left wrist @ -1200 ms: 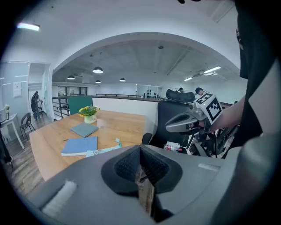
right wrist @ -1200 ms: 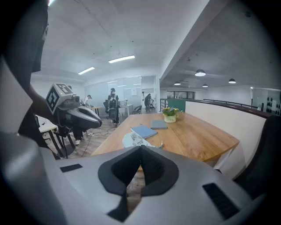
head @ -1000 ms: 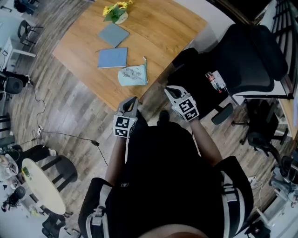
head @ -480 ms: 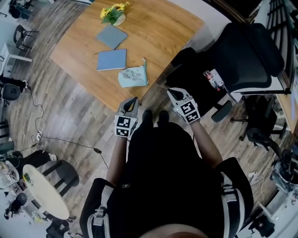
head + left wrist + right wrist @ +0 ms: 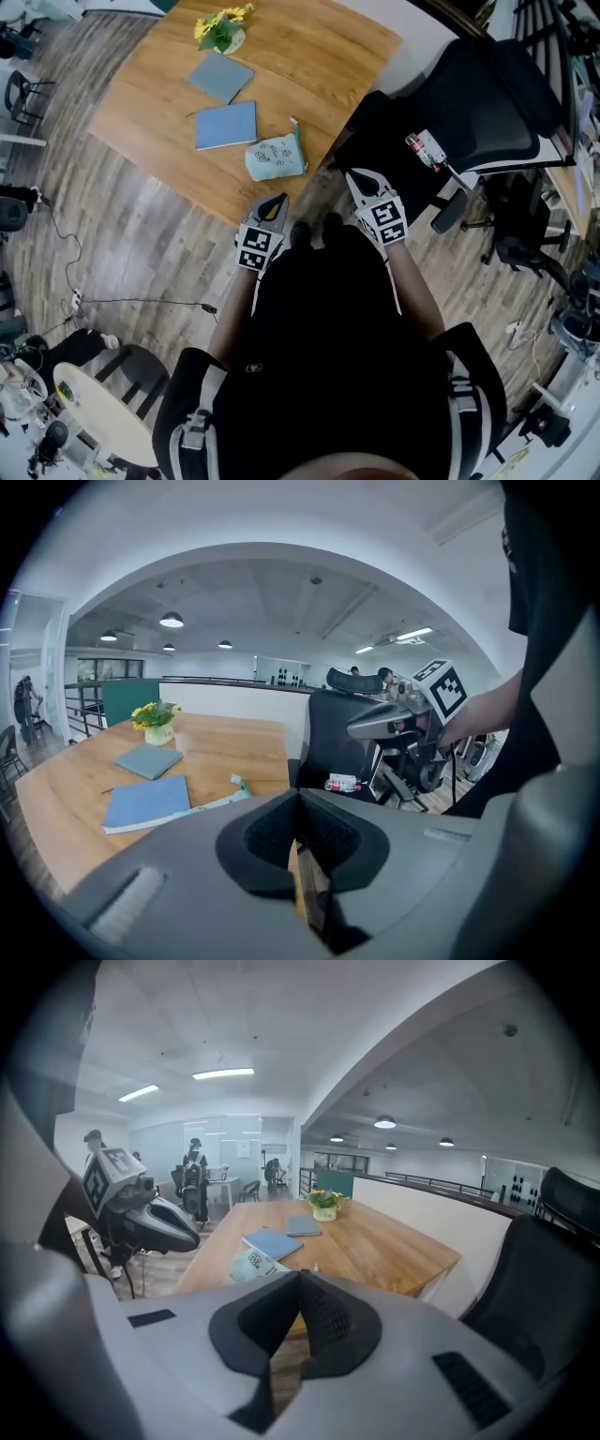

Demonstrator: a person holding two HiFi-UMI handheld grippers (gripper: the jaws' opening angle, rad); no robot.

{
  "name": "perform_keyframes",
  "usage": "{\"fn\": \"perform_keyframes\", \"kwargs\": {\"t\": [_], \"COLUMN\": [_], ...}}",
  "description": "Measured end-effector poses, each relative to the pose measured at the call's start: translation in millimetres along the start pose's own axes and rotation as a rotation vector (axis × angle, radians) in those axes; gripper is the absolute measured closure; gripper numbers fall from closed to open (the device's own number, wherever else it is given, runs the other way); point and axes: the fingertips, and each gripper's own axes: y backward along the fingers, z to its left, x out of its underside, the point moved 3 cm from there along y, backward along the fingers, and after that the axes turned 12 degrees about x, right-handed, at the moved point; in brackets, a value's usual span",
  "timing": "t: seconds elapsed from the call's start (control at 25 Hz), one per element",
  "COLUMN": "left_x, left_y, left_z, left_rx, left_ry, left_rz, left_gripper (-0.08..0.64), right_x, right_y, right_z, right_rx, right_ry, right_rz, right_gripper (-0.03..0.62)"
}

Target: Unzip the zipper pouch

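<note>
The pale green zipper pouch (image 5: 277,157) lies flat near the front edge of the wooden table (image 5: 309,66), its zipper side toward the right; in the right gripper view the pouch (image 5: 251,1264) shows beyond the jaws. My left gripper (image 5: 278,200) hangs just short of the table's edge, shut and empty. My right gripper (image 5: 354,176) is held to the right of the pouch, off the table, over the chair, also shut with nothing in it. In the left gripper view, the left gripper (image 5: 298,795) has its tips touching.
Two blue notebooks (image 5: 226,125) (image 5: 219,77) lie behind the pouch, and a vase of yellow flowers (image 5: 221,30) stands at the table's far edge. A black office chair (image 5: 469,103) with a small bottle (image 5: 424,148) on its seat stands to the right. Cables run over the wooden floor on the left.
Both grippers have come a little forward toward the table, still shut. The view has shifted, so the table sits slightly nearer. The pouch has not moved.
</note>
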Motion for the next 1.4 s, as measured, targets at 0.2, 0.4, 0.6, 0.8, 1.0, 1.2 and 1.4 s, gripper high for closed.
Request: {"fn": "perform_keyframes", "kwargs": {"t": [0.2,0.4,0.6,0.8,1.0,1.2,1.4], "left_x": [4.7,5.0,3.6,2.5,6.6,16.8,29.2], "left_y": [-5.8,-18.9,-30.6,-45.6,-56.1,-69.0,-81.0], "left_z": [10.6,14.3,26.2,33.6,36.5,41.2,44.2], "left_rx": [0.033,0.052,0.035,0.027,0.028,0.046,0.073], "left_ry": [-0.019,-0.067,-0.052,-0.07,-0.084,-0.09,-0.139], "left_rz": [0.022,0.055,0.053,0.077,0.12,0.17,0.24], "left_gripper": [0.56,0.56,0.558,0.554,0.539,0.528,0.517], "right_x": [4.4,10.7,10.2,14.7,23.9,27.4,34.7], "right_y": [-1.2,-4.1,-16.0,-25.6,-31.3,-37.2,-38.4], "right_z": [3.3,-3.0,-10.0,-19.0,-21.2,-24.1,-25.5], "right_rx": [0.026,0.035,0.019,-0.009,-0.036,-0.048,-0.057], "right_ry": [-0.011,-0.023,-0.014,-0.012,-0.015,-0.024,-0.032], "right_rz": [0.02,0.033,0.027,0.034,0.064,0.073,0.096], "right_gripper": [0.589,0.589,0.589,0.589,0.589,0.589,0.589]}}
